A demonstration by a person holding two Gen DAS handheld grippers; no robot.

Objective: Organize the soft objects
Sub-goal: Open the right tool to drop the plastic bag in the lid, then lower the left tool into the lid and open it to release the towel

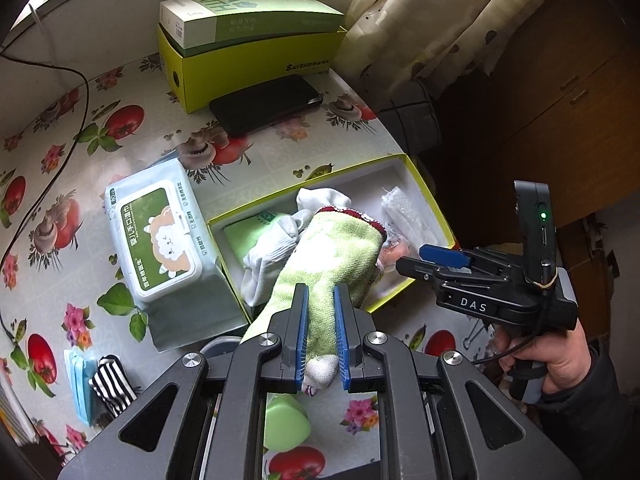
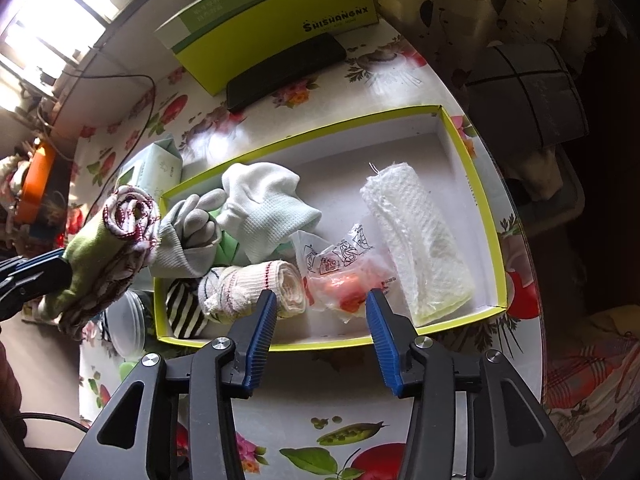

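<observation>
Green rolled towel (image 1: 340, 256) hangs over the near-left corner of the yellow-rimmed tray (image 2: 472, 184), pinched in the left gripper (image 1: 320, 336) jaws; right gripper (image 2: 320, 312) jaws stand spread, empty. Next: lower it among the socks, then release.

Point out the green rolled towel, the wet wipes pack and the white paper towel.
green rolled towel (image 1: 340, 252), left wrist view, mid-roll.
wet wipes pack (image 1: 164, 240), left wrist view, lid label.
white paper towel (image 2: 412, 232), right wrist view, centre.
</observation>
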